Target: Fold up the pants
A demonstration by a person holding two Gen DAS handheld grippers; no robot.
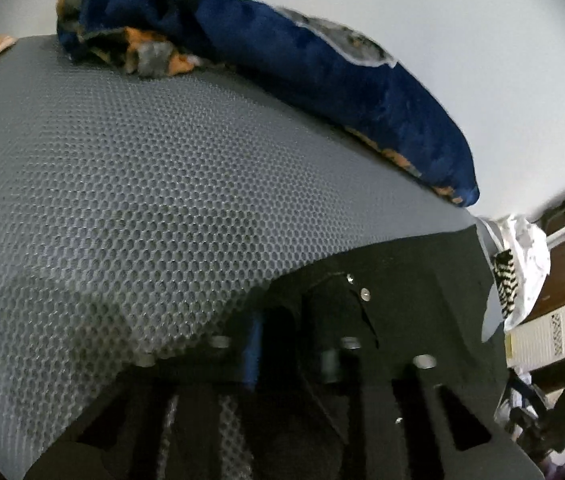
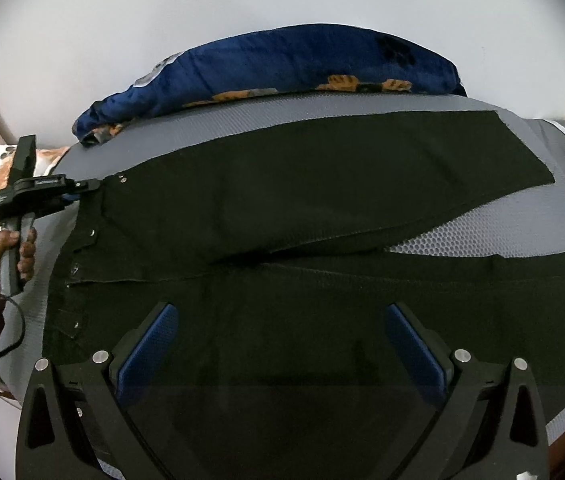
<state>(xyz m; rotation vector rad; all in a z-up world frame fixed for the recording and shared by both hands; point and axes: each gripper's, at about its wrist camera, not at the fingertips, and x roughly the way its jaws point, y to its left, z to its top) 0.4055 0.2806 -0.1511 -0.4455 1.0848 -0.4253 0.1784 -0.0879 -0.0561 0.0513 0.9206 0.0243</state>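
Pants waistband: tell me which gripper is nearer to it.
Left. The left gripper is at the far corner of the black pants' waistband, closed on the fabric. The right gripper hovers open over the near leg, away from it.

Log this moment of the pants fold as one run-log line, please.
pants: spread flat on grey mesh mat | left gripper: jaws closed on waistband corner | right gripper: jaws open above pants | fold: not started

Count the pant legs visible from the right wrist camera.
2. The far leg lies beside the blue blanket; the near leg runs just beyond the open right tongs, which hide its near edge.
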